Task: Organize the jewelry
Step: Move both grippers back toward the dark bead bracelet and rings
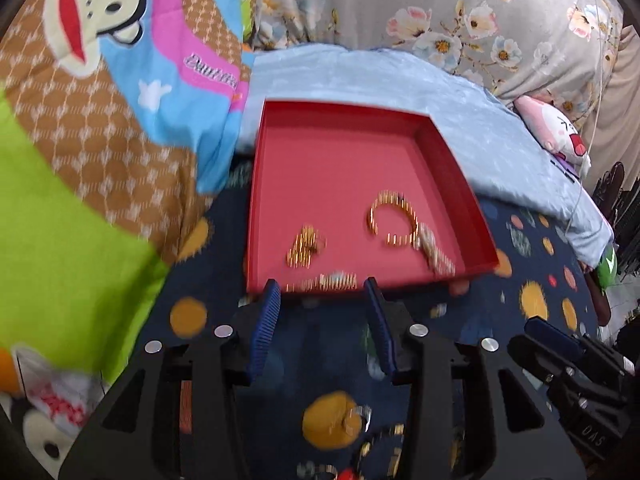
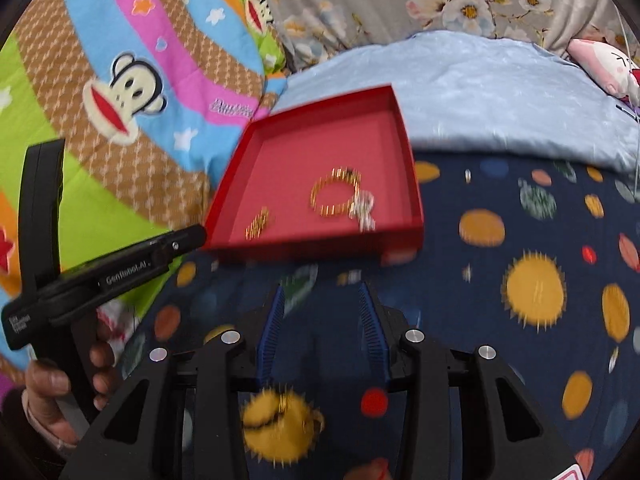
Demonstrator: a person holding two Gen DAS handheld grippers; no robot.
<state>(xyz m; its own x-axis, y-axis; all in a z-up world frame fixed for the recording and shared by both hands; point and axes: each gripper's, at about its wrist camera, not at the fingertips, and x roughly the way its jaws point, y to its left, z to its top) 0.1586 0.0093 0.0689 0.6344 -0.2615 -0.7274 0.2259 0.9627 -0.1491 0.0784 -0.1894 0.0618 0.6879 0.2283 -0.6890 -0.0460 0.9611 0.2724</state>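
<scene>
Just ahead of the left gripper (image 1: 322, 292), both jaws spread and empty: gold chain (image 1: 326, 281) lying crosswise along the red tray's (image 1: 460, 168) near wall. Right gripper (image 2: 322, 292), likewise agape and empty, farther back.

red tray (image 1: 460, 184), gold bracelet (image 1: 390, 218)

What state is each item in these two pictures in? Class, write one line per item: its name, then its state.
Shallow red cardboard box: open, no lid on, jewelry inside.
Gold beaded bracelet: lying flat in the box, curled into an open ring.
Small gold jewelry piece: bunched up on the box floor, blurred.
Left hand-held gripper: open, holding nothing.
Right hand-held gripper: open, holding nothing.
</scene>
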